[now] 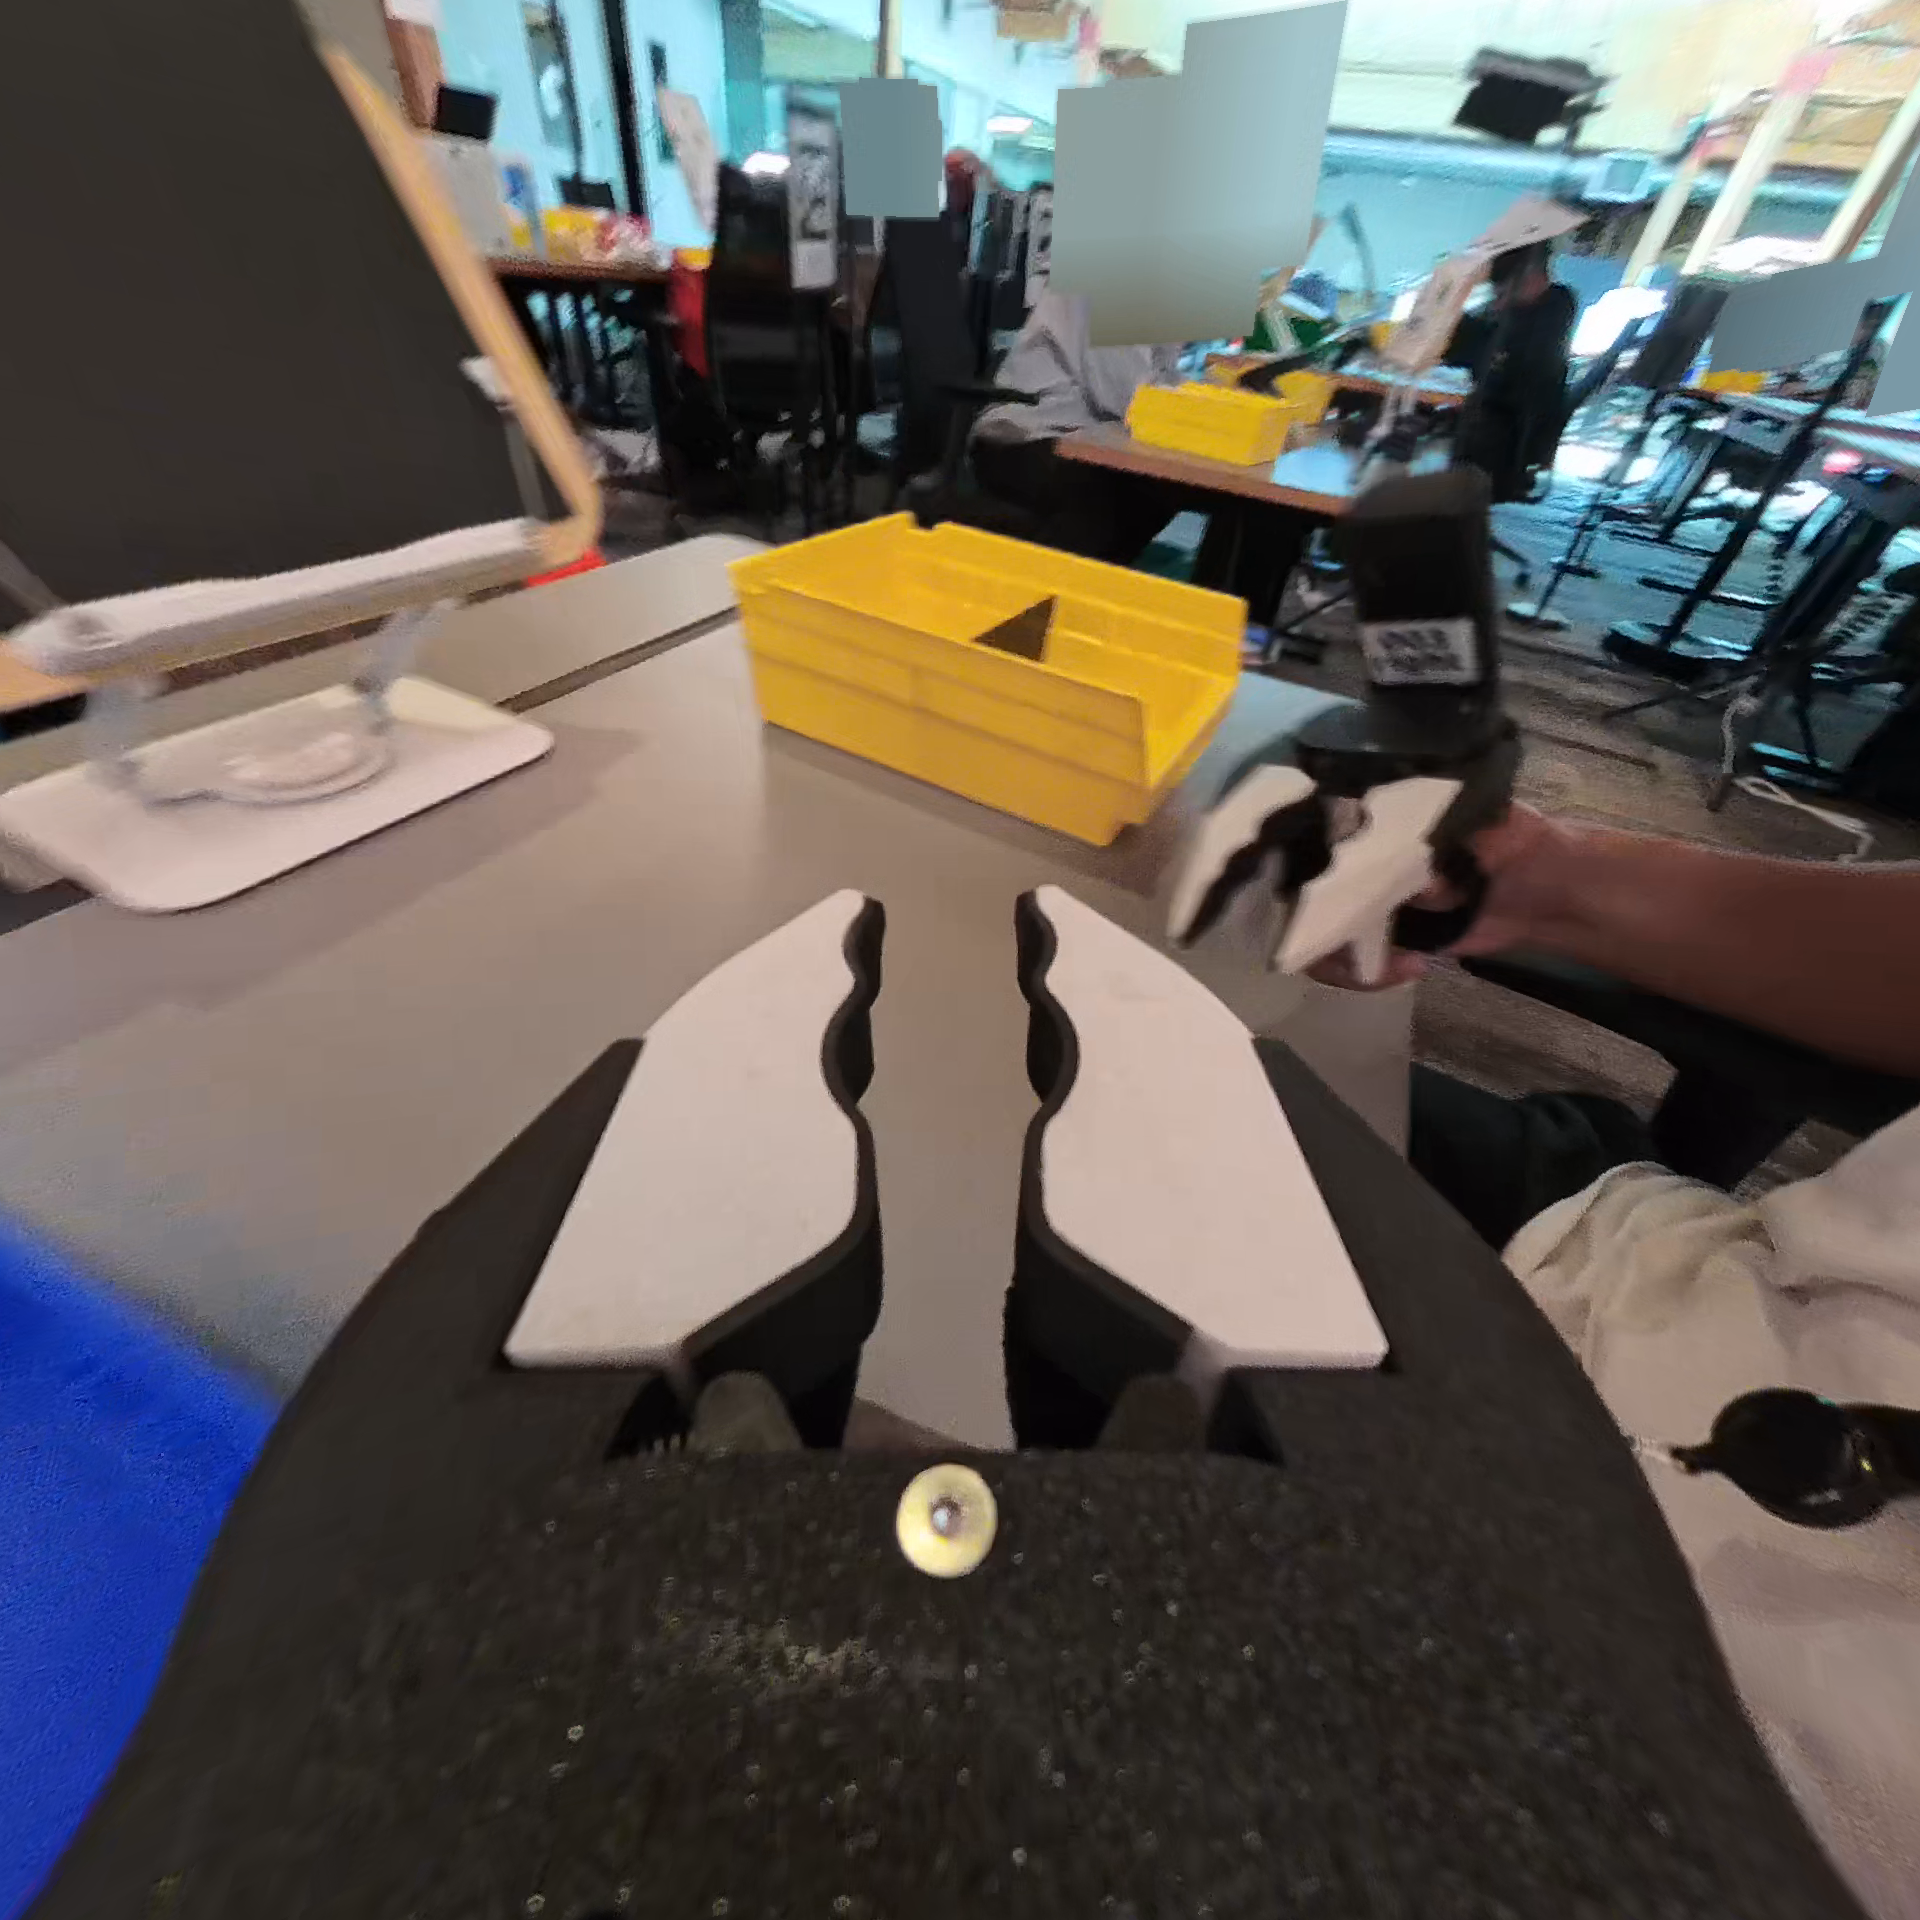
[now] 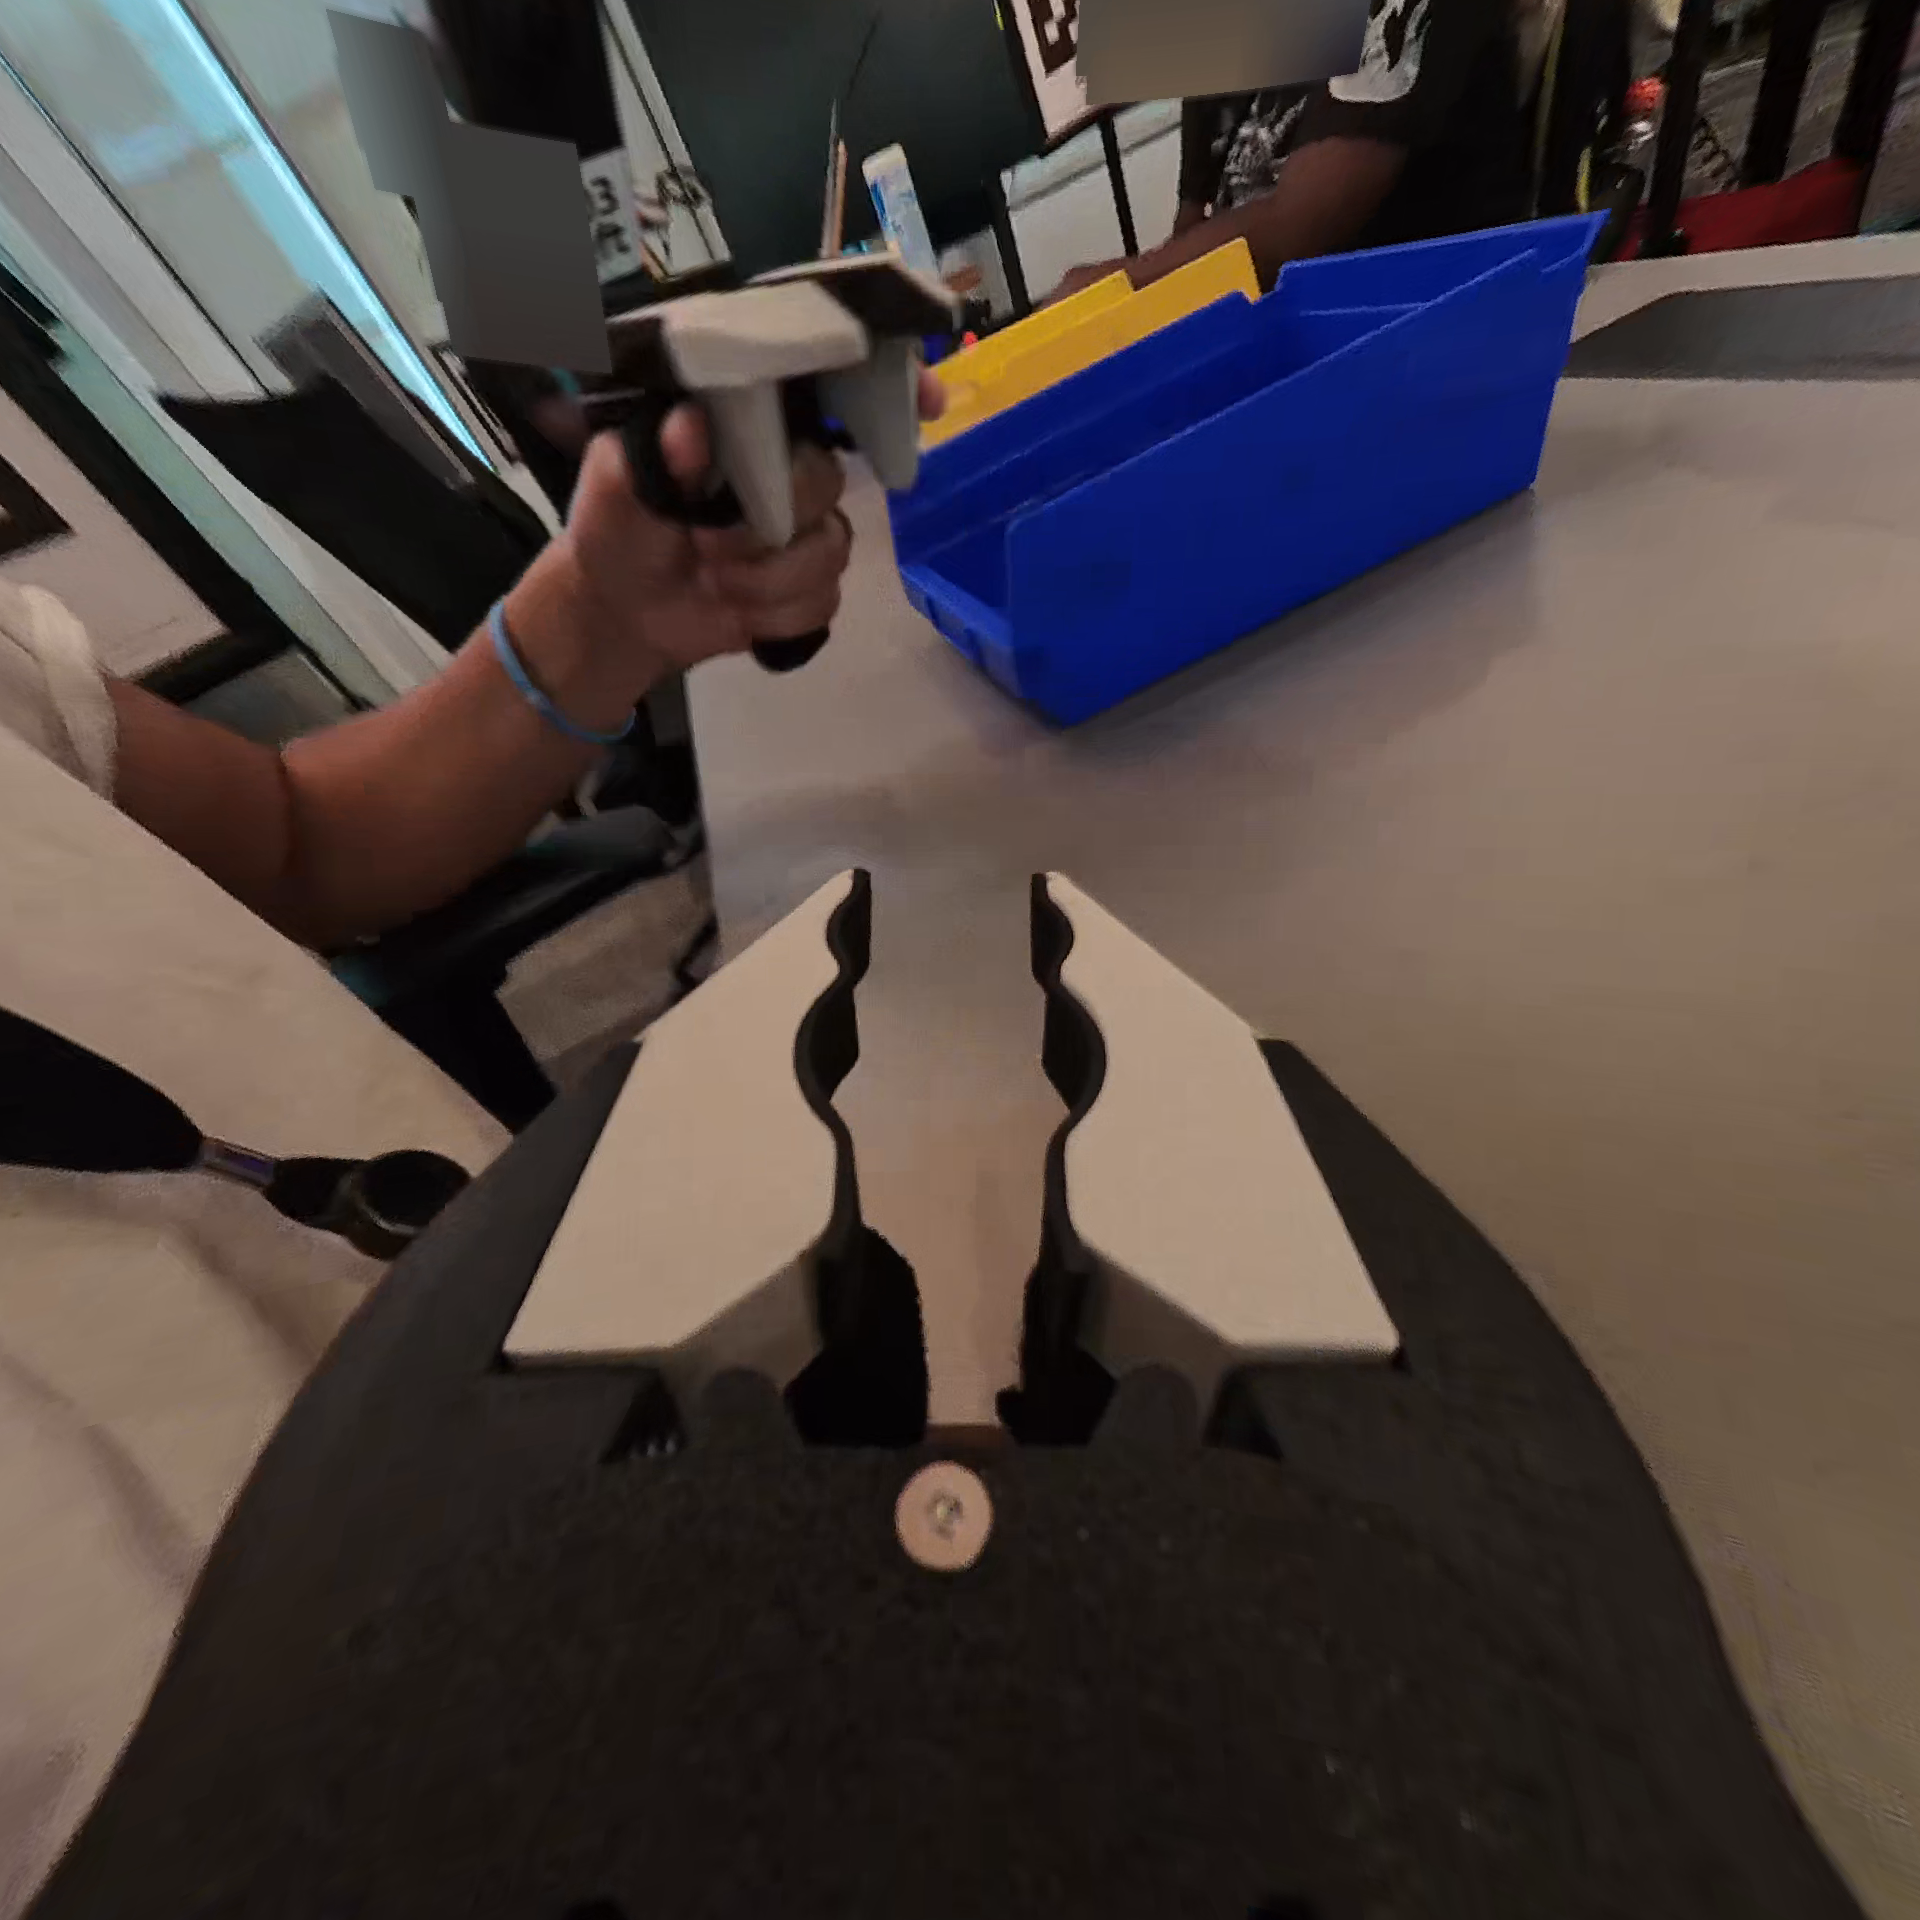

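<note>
left gripper (image 1: 949, 914) level, jaws apart | right gripper (image 2: 948, 894) level, jaws apart

Two bins (image 1: 987, 665) (image 2: 1236, 499) on table (image 2: 1455, 935), stand (image 1: 270, 790) at left.

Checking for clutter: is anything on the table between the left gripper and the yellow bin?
Nothing visible. Only bare grey table lies between the open left gripper and the yellow bin. The right gripper hangs off to the side.

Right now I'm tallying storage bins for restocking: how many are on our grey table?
2. A yellow bin ahead of the left gripper; a blue bin ahead of the right gripper. Other yellow bins sit on tables beyond.
</note>
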